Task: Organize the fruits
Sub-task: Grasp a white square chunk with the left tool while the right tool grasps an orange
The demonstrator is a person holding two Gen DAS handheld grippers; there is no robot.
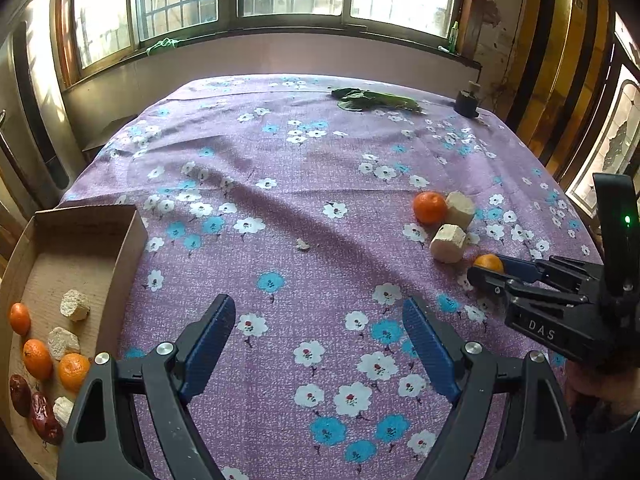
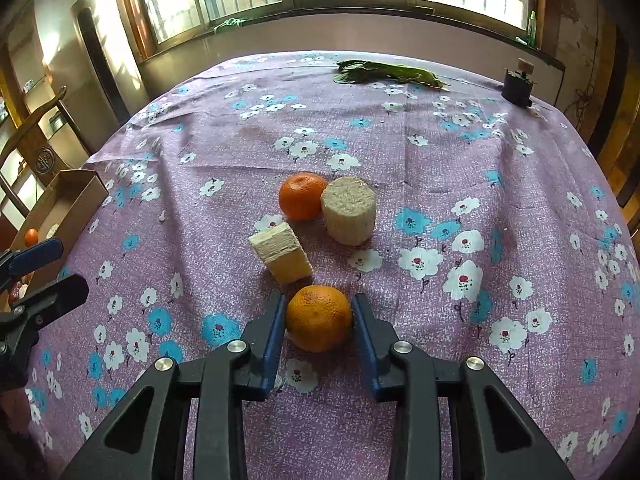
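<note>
The right gripper (image 2: 319,317), tilted down toward the desk (image 2: 440,160), pinches an orange (image 2: 319,317), while the left gripper (image 1: 319,346) hangs spread beside the box (image 1: 80,240).

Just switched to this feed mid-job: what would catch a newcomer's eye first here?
The right gripper, low in the right wrist view, is closed on an orange on the purple flowered tablecloth. Just beyond it lie a second orange and two pale sugarcane chunks. At the table's left edge a cardboard box already holds oranges, pale chunks and red dates, with the open left gripper empty beside it.
</note>
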